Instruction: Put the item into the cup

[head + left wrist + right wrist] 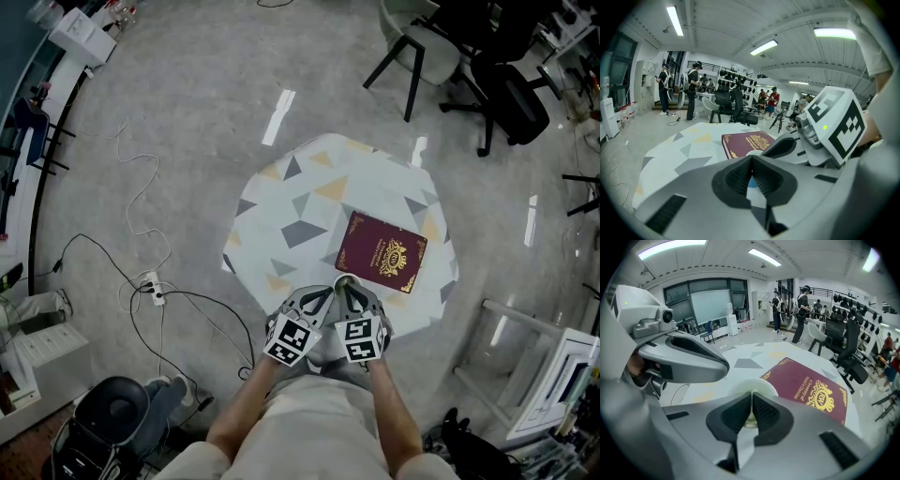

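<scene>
A pale cup [751,386] stands on the patterned table [281,202] just past my right gripper [751,393], whose jaws are shut with their tips over the cup's near rim. In the head view the cup [343,279] sits at the table's near edge, by the corner of a maroon book [381,251]. My left gripper [325,292] lies close beside the right gripper [345,287], jaws shut. In the left gripper view a small blue thing [751,182] shows through the gap below the left gripper's [750,160] closed tips; what it is stays unclear.
The maroon book [811,387] with gold print lies right of and beyond the cup. Cables and a power strip [152,287] run over the floor at left. Office chairs [450,47] stand past the table, and a white rack [553,366] at right.
</scene>
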